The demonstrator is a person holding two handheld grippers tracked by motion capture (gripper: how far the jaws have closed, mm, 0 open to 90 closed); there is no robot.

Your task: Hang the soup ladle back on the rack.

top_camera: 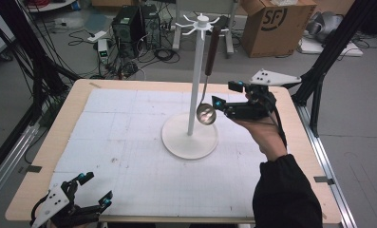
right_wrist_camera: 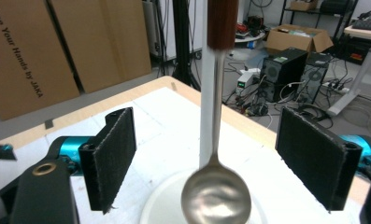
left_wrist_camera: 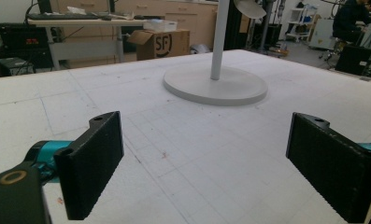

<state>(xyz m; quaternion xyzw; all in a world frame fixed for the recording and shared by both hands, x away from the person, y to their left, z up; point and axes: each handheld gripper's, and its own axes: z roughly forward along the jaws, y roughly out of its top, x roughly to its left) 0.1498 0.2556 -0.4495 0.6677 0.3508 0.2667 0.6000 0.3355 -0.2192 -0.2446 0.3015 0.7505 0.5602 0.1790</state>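
A white rack with a round base (top_camera: 190, 140) and a tall pole (top_camera: 196, 76) stands mid-table, hooks at its top. A metal ladle with a brown wooden handle (top_camera: 212, 47) hangs from one hook, its bowl (top_camera: 206, 114) beside the pole. My right gripper (top_camera: 222, 105) is open, just right of the bowl, held above the table. In the right gripper view the ladle bowl (right_wrist_camera: 216, 196) hangs between the spread pads (right_wrist_camera: 113, 154), apart from both. My left gripper (top_camera: 96, 187) is open at the table's front left corner; in its own view the rack base (left_wrist_camera: 216, 84) lies ahead.
A white gridded mat (top_camera: 129, 142) covers the wooden table (top_camera: 62, 118). Computers and cables (top_camera: 134, 28) and a cardboard box (top_camera: 276, 23) sit on the floor behind. Black frame legs (top_camera: 319, 80) rise at the right.
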